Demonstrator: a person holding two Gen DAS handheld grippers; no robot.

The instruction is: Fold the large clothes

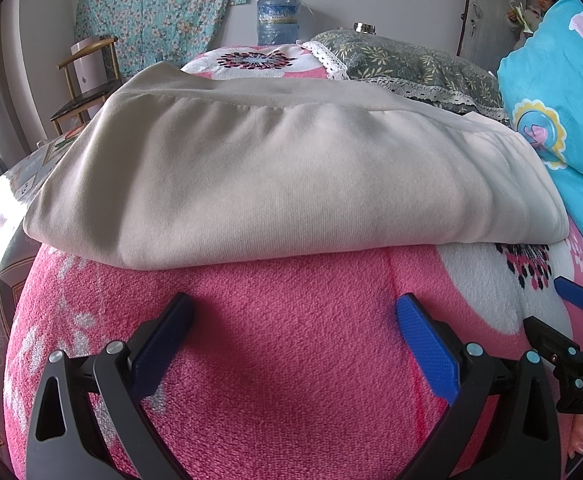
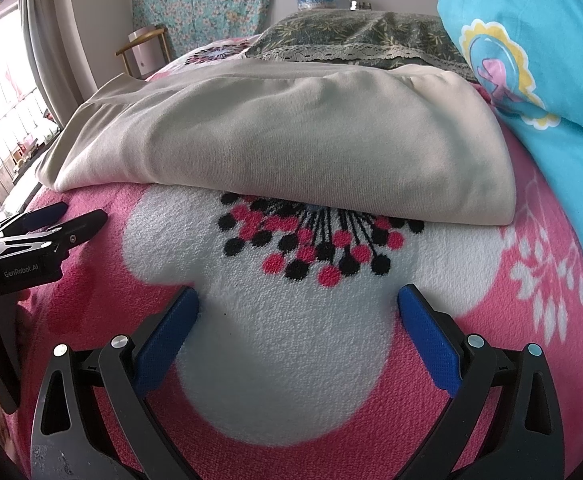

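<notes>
Garment: the cream garment (image 1: pixel 283 184) lies folded into a thick, several-layered bundle on the pink blanket (image 1: pixel 291 340), its rounded fold edge facing the near side; in the right wrist view the same cream garment (image 2: pixel 291 152) lies over the far part of the blanket's white flower patch (image 2: pixel 291 340).
Surroundings: a blue cartoon-print pillow (image 1: pixel 563 100) is just beside the bundle's right end, and a green lace-trimmed pillow (image 1: pixel 407 64) lies beyond its far edge.
Left gripper: the left gripper (image 1: pixel 293 338) is spread wide and holds nothing, on the near side of the bundle and apart from it.
Right gripper: the right gripper (image 2: pixel 298 330) is likewise spread wide and empty, low over the white patch, short of the cloth.
Stage: by the look of it the folding is nearly or wholly done; only a tidy or a last fold seems left.
Doing it well: if another fold is wanted, slide one finger of each gripper under the near edge, well apart, catching all layers.
Risk: pinching only the top layer would likely peel the bundle open; the fleecy blanket may snag a low finger.
</notes>
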